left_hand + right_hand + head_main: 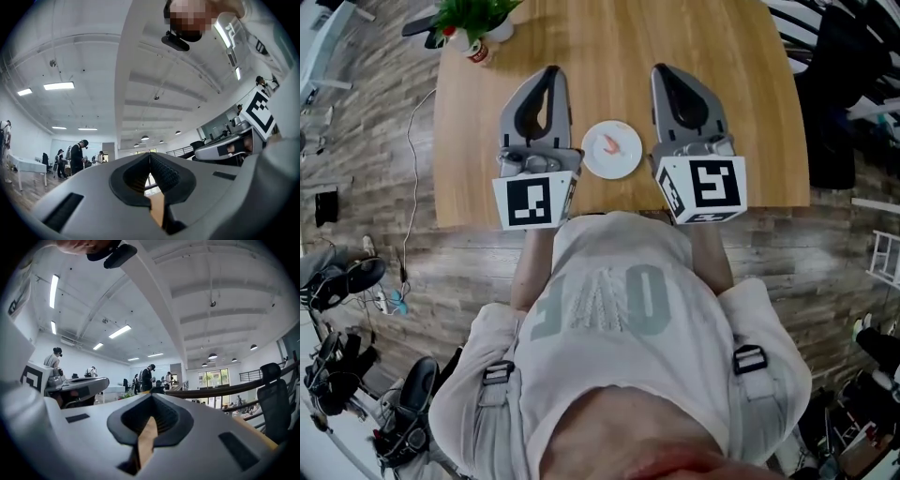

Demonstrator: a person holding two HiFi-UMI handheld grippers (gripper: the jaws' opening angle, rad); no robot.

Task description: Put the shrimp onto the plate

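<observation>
Closest to the head camera was the person's pale shirt, on the near side of the white plate. Under the plate spread the wooden table, with the plate near its front edge. One held tool, the left gripper, showed just left of the plate and the right gripper just right of it. Both pointed away from the person, each with its jaws clenched together on nothing. Beyond the plate to the left stood a potted plant. On the plate lay the orange shrimp, apart from both grippers.
</observation>
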